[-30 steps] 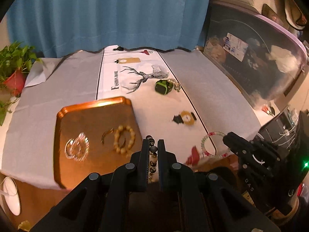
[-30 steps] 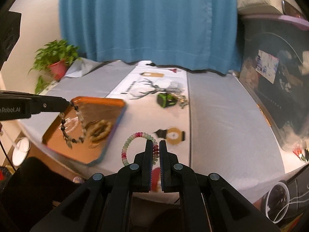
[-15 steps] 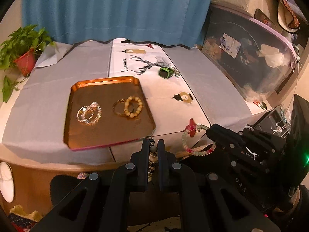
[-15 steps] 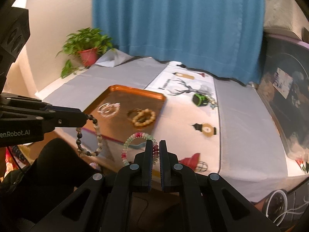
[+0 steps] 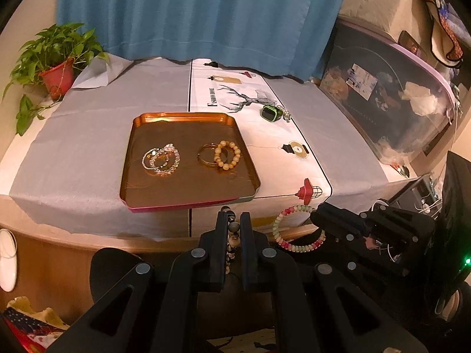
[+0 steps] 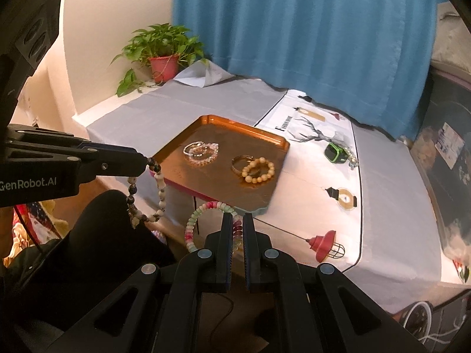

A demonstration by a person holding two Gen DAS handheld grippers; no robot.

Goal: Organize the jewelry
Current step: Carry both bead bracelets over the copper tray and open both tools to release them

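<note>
Copper tray [image 5: 188, 188] (2 bracelet pairs), left tool [image 5: 234, 220] clamping dark-beaded strand [image 6: 159, 182], right tool [image 6: 238, 220] clamping pastel bracelet [image 6: 194, 220]

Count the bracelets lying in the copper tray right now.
4: two clear crystal bracelets overlapping at the tray's left, and a thin bangle under a wooden bead bracelet at right.

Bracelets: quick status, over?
Left gripper shut on dark beaded bracelet. Right gripper shut on pastel bracelet. Tray ahead, path clear.
</note>
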